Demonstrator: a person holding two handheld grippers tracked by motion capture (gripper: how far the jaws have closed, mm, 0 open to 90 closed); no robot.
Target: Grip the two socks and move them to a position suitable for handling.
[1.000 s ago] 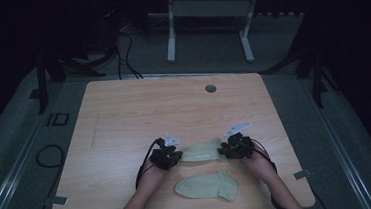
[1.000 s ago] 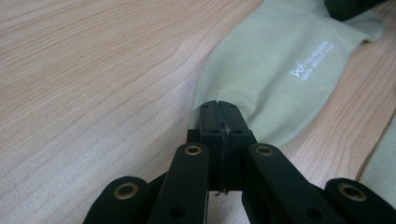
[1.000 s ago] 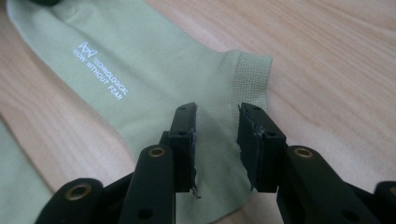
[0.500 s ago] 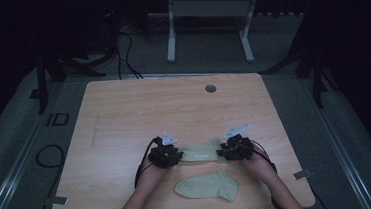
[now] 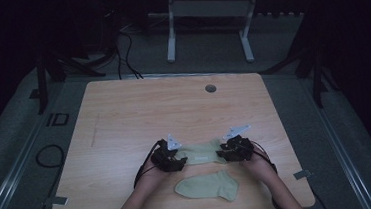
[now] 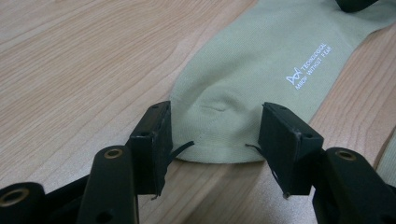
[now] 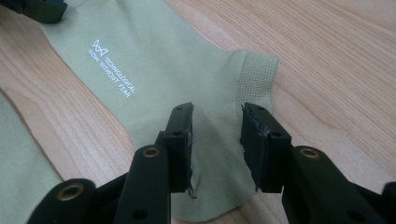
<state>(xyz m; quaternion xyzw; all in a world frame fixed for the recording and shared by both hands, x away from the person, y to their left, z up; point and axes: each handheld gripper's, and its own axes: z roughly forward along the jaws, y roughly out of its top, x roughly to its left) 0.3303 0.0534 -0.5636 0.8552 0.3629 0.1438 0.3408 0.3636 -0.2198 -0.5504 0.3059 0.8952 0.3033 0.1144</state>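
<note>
A pale green sock [image 5: 201, 152] with white lettering lies flat on the wooden table [image 5: 149, 117], between my two grippers. My left gripper [image 5: 180, 161] is at its toe end. Its jaws have just been opening, and the toe [image 6: 219, 135] lies between the pads [image 6: 159, 140] untouched, so the left gripper [image 6: 215, 140] is open. My right gripper [image 5: 222, 154] stands at the cuff end, and this right gripper [image 7: 217, 144] is also open, with the sock [image 7: 154, 70] lying loose between its jaws. A second sock [image 5: 207, 187] of the same colour lies nearer the front edge.
A round cable hole [image 5: 211, 88] sits near the table's far edge. Behind the table stands a grey metal frame [image 5: 206, 12], with cables [image 5: 124, 49] on the floor at the back left. In the right gripper view, the second sock's edge [image 7: 18, 168] shows at the left.
Both hands have stayed at the sock's two ends. The left gripper's jaws look a little wider apart than before, and the sock lies flat.
</note>
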